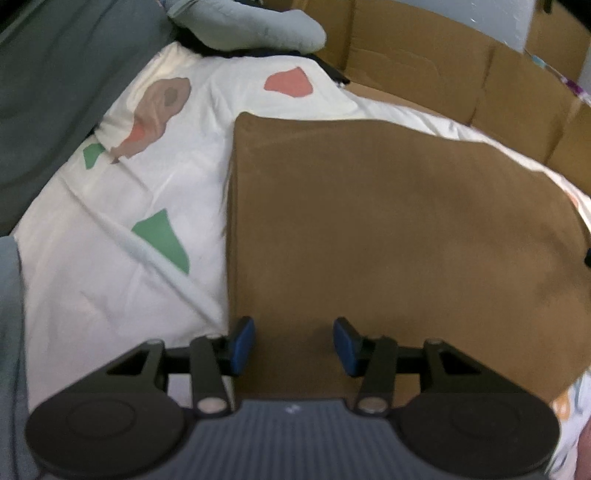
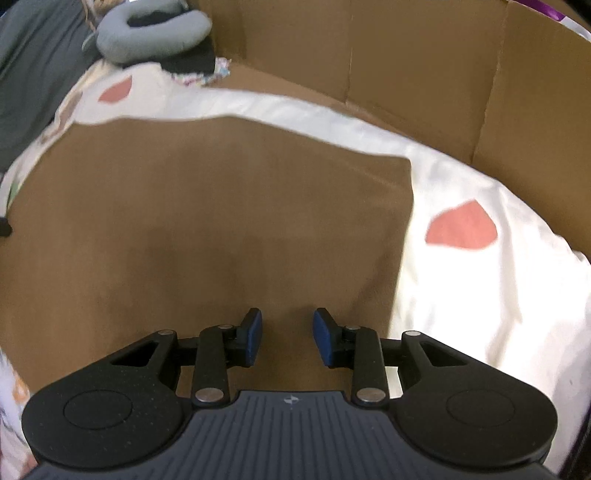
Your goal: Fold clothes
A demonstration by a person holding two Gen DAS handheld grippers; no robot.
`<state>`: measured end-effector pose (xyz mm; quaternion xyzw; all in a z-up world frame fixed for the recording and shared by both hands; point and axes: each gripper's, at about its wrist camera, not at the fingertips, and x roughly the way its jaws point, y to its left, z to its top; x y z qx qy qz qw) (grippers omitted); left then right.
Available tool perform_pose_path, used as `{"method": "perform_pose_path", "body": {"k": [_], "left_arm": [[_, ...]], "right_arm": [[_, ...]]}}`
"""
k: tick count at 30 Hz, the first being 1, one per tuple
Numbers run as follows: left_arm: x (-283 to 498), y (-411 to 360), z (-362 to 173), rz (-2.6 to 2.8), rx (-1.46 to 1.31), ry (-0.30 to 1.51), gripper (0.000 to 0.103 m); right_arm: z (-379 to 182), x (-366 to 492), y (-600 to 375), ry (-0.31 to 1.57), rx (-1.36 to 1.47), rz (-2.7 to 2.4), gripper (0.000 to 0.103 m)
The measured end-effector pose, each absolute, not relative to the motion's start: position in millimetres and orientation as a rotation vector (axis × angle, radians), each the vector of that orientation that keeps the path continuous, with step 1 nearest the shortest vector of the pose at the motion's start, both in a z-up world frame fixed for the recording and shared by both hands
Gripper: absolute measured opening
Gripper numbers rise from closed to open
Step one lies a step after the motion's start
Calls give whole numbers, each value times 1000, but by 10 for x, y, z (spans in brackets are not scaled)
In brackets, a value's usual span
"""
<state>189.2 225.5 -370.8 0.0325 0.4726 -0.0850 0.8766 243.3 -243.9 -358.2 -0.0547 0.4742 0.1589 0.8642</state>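
Note:
A brown garment lies flat as a neat rectangle on a white bedsheet with coloured patches. It also shows in the right wrist view. My left gripper is open and empty, hovering over the garment's near left edge. My right gripper is open and empty, over the garment's near edge toward its right side. Both views are motion-blurred.
Cardboard walls stand behind and right of the bed. A grey neck pillow rests on dark folded cloth at the far left. A dark grey cloth lies at the left. The sheet extends right of the garment.

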Motion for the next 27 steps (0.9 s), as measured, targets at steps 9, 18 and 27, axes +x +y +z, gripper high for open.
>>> {"method": "perform_pose_path", "body": {"k": [9, 18, 27], "left_arm": [[1511, 2295, -3568, -126, 178, 967, 54], [1377, 1974, -3394, -166, 56, 938, 51], [1586, 1175, -3633, -360, 52, 928, 52]], "right_arm": [[-3492, 2029, -2565, 1022, -137, 299, 39], [-3292, 1801, -2314, 977, -111, 336, 44], [-3351, 1895, -1740, 955, -95, 430, 49]]}}
